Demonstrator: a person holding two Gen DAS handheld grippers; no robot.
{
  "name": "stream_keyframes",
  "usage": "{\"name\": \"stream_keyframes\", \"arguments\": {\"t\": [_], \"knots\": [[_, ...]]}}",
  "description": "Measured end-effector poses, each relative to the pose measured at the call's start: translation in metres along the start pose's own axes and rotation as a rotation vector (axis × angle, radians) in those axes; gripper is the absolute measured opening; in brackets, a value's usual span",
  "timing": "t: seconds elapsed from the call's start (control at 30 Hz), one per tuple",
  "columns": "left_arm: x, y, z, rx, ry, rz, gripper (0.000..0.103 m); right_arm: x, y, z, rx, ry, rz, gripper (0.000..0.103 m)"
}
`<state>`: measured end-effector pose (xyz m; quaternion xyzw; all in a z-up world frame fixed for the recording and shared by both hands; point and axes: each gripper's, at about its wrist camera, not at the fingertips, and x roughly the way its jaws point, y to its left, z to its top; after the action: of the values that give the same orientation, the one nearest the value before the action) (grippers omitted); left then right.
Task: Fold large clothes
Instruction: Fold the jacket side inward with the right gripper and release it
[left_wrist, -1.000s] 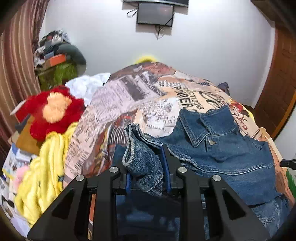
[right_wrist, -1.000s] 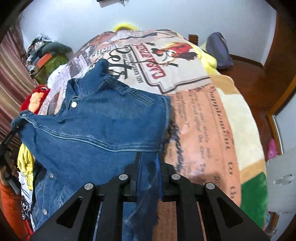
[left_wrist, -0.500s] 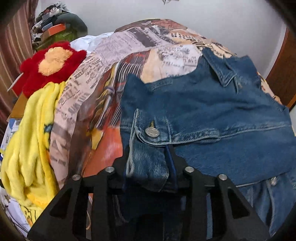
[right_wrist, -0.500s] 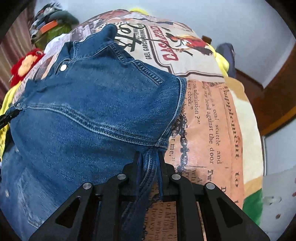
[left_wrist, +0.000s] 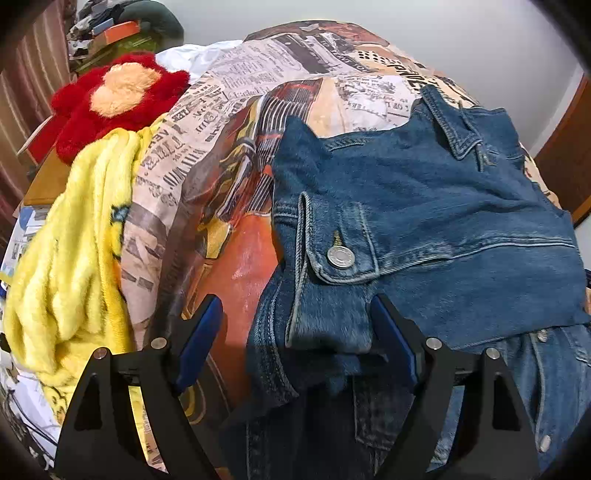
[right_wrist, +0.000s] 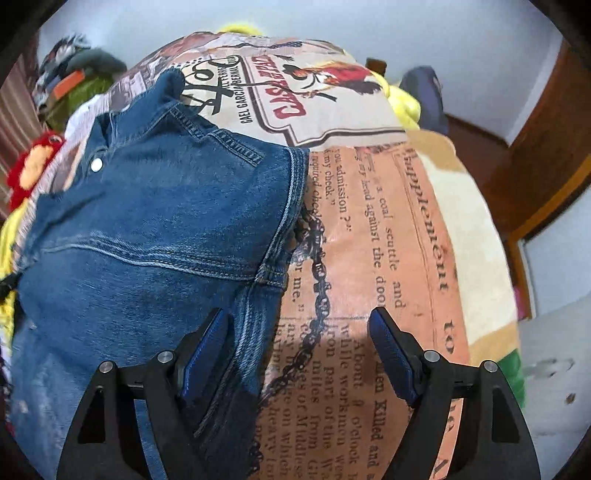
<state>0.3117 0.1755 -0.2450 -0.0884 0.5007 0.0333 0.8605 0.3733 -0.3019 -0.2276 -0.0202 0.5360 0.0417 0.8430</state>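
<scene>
A blue denim jacket (left_wrist: 424, 206) lies folded over on the bed's newspaper-print bedspread (left_wrist: 236, 122). It also shows in the right wrist view (right_wrist: 155, 229). My left gripper (left_wrist: 295, 321) is open, its jaws wide apart on either side of the jacket's buttoned cuff (left_wrist: 332, 284), which lies loose between them. My right gripper (right_wrist: 297, 328) is open over the jacket's right edge, its left finger (right_wrist: 207, 343) above the denim and its right finger (right_wrist: 388, 343) above the bedspread (right_wrist: 388, 240).
A yellow fleece blanket (left_wrist: 74, 251) and a red plush toy (left_wrist: 118, 96) lie at the bed's left side. Piled clothes (left_wrist: 122, 26) sit at the back left. A dark bag (right_wrist: 424, 92) and a wooden door (right_wrist: 546, 155) are on the right.
Both grippers were shut on denim a moment ago and have opened, letting go of the jacket. The folded half has come down flat onto the rest of the jacket.
</scene>
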Motion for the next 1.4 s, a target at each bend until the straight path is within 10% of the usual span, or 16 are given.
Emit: {"name": "stream_keyframes", "arguments": {"t": [0.53, 0.9, 1.17, 1.4], "knots": [[0.005, 0.018, 0.081, -0.059, -0.031, -0.052, 0.082, -0.019, -0.018, 0.056, 0.182, -0.063, 0.236, 0.078], [0.084, 0.026, 0.102, -0.162, 0.098, -0.154, 0.082, 0.056, -0.022, 0.081, 0.241, 0.034, 0.279, 0.076], [0.103, 0.030, 0.108, -0.205, 0.085, -0.145, 0.048, 0.075, -0.018, 0.099, 0.238, 0.006, 0.301, 0.018], [0.082, 0.035, 0.117, -0.200, 0.019, -0.132, 0.009, 0.058, 0.005, 0.123, 0.128, -0.085, 0.224, 0.010]]}}
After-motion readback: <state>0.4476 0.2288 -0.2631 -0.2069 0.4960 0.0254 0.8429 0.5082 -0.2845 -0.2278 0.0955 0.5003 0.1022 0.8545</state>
